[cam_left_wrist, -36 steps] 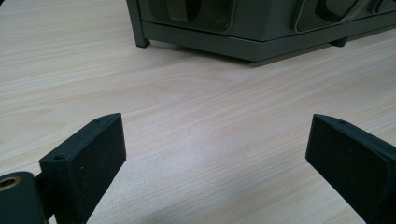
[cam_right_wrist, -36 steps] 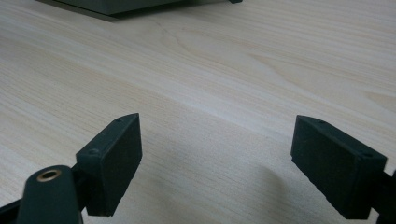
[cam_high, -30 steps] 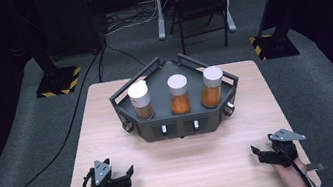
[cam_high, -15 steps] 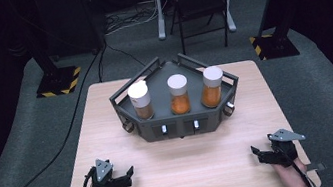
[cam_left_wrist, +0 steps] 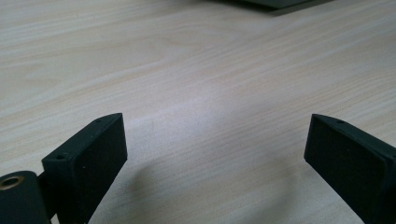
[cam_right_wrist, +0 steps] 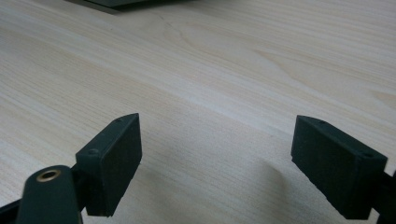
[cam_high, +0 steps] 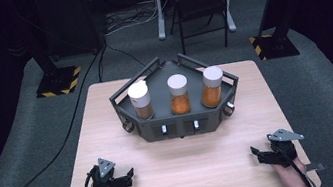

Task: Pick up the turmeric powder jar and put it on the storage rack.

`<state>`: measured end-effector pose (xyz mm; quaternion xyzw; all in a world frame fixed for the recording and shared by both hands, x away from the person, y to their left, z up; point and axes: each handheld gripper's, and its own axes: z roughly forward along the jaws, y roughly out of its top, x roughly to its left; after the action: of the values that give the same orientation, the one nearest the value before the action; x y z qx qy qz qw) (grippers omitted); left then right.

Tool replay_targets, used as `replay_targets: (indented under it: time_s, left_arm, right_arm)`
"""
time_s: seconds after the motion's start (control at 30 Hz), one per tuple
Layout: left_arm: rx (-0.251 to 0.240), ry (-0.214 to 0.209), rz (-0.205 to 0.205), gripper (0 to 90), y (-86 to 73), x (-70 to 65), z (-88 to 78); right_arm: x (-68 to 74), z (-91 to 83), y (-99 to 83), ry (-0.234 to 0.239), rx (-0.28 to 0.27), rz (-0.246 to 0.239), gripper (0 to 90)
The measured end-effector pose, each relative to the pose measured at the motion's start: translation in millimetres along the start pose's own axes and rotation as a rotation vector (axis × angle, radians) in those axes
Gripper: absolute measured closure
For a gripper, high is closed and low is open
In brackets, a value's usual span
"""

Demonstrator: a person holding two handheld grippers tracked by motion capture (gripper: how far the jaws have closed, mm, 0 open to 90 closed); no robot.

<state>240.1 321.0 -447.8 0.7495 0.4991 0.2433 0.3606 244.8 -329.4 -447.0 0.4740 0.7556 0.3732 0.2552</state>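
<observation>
**Both grippers idle at the near desk edge, jars untouched in the rack**

The dark grey angled metal rack point(cam_high: 179, 122) stands at the middle of the light wooden desk point(cam_high: 187, 171), holding three white-capped clear jars of orange powder point(cam_high: 179, 95) upright. It lies toward 1 o'clock from the left gripper point(cam_high: 126, 177), toward 11 o'clock from the right gripper point(cam_high: 257, 153), well apart from both. Both sets of jaws are released, bare wood between them. Nothing has shifted since the earlier frames. In the gripper views the rack is cut off at the top edge.
</observation>
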Motion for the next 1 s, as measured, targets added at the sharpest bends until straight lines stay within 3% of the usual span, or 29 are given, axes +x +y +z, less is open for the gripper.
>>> replay_targets:
  time_s: [0.27, 1.0]
  left_arm:
    - [0.067, -0.002, 0.009, 5.8, 10.2, -0.6, 4.7]
    - [0.074, -0.011, 0.001, 4.8, 11.4, 1.9, 6.0]
  right_arm:
    - [-0.9, 1.5, 3.0, 0.007, 0.018, -0.003, 14.9]
    - [-5.4, 7.6, 13.4, 0.036, 0.080, 0.000, 12.8]
